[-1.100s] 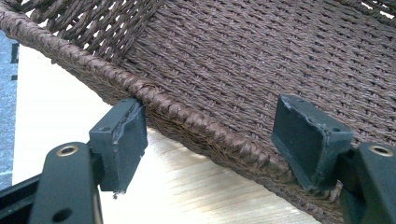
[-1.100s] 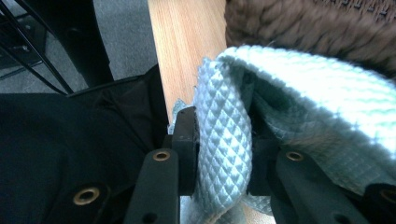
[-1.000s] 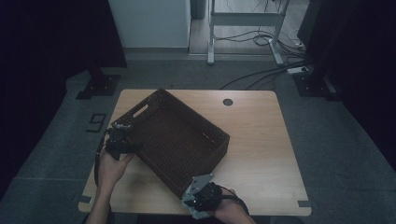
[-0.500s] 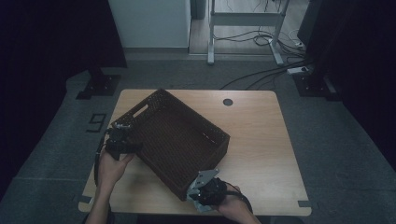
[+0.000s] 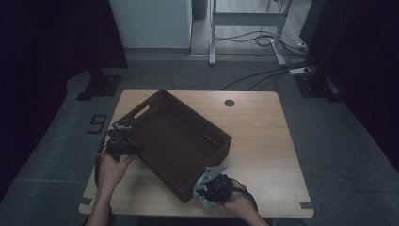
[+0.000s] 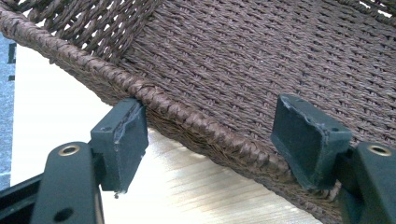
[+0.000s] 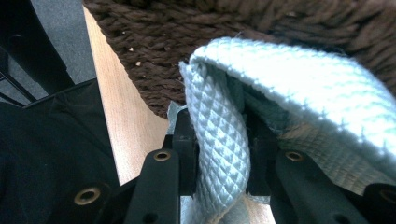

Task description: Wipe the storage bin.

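A dark brown woven basket (image 5: 174, 136) sits skewed on the wooden table (image 5: 263, 132). At its left side my left gripper (image 5: 123, 143) is open. In the left gripper view that gripper (image 6: 212, 121) straddles the braided rim of the basket (image 6: 261, 56), with one jaw outside it and one over the inside. My right gripper (image 5: 207, 186) is at the basket's near corner, shut on a pale blue quilted cloth (image 5: 207, 201). In the right gripper view the cloth (image 7: 289, 79) folds up between the jaws of that gripper (image 7: 220, 130) and lies against the basket wall (image 7: 187, 28).
A round cable hole (image 5: 229, 102) lies at the table's far edge. The right half of the tabletop is bare wood. Beyond the table stand a metal frame (image 5: 244, 28) and cables on grey floor. The table's front edge runs close under my right hand.
My right gripper has shifted a little to the right and up toward the basket's near corner, carrying the cloth. The left gripper and the basket have stayed still.
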`<action>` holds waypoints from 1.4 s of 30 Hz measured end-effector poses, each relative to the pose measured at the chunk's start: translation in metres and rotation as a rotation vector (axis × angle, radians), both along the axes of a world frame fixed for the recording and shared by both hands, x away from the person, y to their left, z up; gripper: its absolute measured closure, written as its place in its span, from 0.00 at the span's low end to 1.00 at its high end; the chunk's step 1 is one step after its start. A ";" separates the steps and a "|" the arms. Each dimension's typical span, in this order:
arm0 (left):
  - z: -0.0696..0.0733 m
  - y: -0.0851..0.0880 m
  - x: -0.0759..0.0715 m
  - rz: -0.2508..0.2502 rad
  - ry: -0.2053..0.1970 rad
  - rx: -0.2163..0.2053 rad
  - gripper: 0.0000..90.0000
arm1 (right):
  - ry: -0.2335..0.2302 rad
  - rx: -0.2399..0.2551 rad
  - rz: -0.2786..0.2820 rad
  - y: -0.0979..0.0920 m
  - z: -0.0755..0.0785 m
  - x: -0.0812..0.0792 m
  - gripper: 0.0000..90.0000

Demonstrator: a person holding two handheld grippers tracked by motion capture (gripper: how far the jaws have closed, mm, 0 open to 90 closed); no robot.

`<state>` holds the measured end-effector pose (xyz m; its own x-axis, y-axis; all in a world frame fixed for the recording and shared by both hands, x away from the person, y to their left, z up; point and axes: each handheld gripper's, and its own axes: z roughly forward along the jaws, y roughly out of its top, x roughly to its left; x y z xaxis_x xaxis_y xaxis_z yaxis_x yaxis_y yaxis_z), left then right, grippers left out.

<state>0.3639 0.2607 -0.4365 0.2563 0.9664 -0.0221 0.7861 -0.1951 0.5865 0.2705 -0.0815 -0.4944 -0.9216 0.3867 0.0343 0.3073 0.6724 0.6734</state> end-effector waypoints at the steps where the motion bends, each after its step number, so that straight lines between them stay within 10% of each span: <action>1: 0.000 0.000 0.000 0.000 0.000 0.000 0.30 | -0.001 0.001 -0.002 0.000 0.000 0.000 0.78; 42: 0.000 0.000 0.000 -0.001 -0.002 -0.002 0.30 | -0.016 -0.018 -0.236 -0.045 -0.006 0.041 0.78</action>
<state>0.3638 0.2609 -0.4368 0.2571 0.9661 -0.0237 0.7845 -0.1943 0.5889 0.3111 -0.1269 -0.5009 -0.8062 0.5916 0.0121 0.4467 0.5951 0.6680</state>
